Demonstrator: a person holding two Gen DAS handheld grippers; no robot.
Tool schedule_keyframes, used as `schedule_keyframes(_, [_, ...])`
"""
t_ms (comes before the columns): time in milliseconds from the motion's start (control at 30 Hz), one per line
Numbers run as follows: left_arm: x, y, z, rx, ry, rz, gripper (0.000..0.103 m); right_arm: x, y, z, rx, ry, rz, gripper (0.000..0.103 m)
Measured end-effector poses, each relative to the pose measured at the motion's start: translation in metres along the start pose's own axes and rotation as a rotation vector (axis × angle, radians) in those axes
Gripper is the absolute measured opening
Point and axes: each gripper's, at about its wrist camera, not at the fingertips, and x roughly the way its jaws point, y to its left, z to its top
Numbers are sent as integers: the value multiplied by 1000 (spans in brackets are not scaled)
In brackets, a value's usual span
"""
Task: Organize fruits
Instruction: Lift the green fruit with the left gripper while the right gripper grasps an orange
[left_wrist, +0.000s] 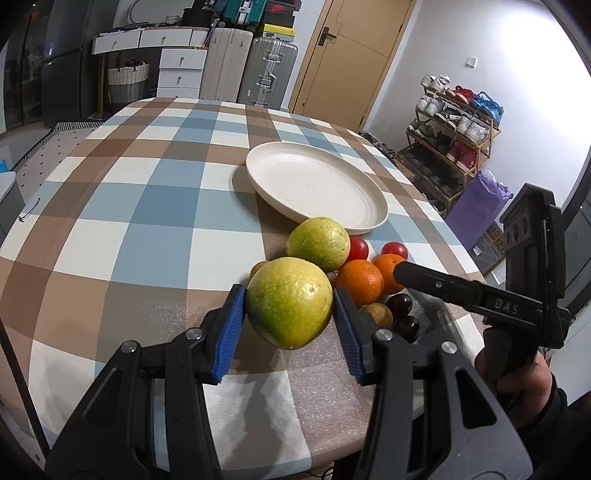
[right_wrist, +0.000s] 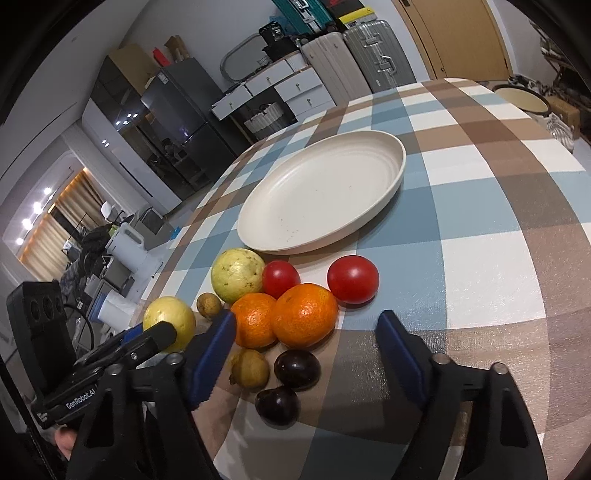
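Note:
In the left wrist view my left gripper (left_wrist: 289, 295) is shut on a yellow-green guava (left_wrist: 290, 301), held just above the checked cloth. A second guava (left_wrist: 318, 243) lies behind it beside two red tomatoes (right_wrist: 280, 278) (right_wrist: 352, 279). In the right wrist view my right gripper (right_wrist: 306, 321) stands open low over the pile. The bigger orange (right_wrist: 304, 315) sits between its blue pads, and the right pad is clear of it. The smaller orange (right_wrist: 255, 319) lies by the left pad. Two dark plums (right_wrist: 297, 369) and small brown fruits (right_wrist: 250, 368) lie nearer. The white plate (right_wrist: 321, 192) stands empty beyond the fruit.
The table (left_wrist: 147, 206) has a rounded edge close to the fruit on the right, with a shoe rack (left_wrist: 454, 133) and a purple bag (left_wrist: 476, 210) beyond it. Suitcases (left_wrist: 251, 70) and a door stand past the far end. A hand (left_wrist: 517, 373) holds the right gripper.

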Motion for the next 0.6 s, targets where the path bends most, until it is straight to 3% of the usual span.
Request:
schedule_keyframes(233, [-1, 8, 3, -16, -7, -12, 45, 7, 2, 2, 20, 16, 2, 41])
schedule_keyframes(600, [0, 8, 9, -18, -7, -6, 45, -12, 2, 5, 14, -49, 45, 38])
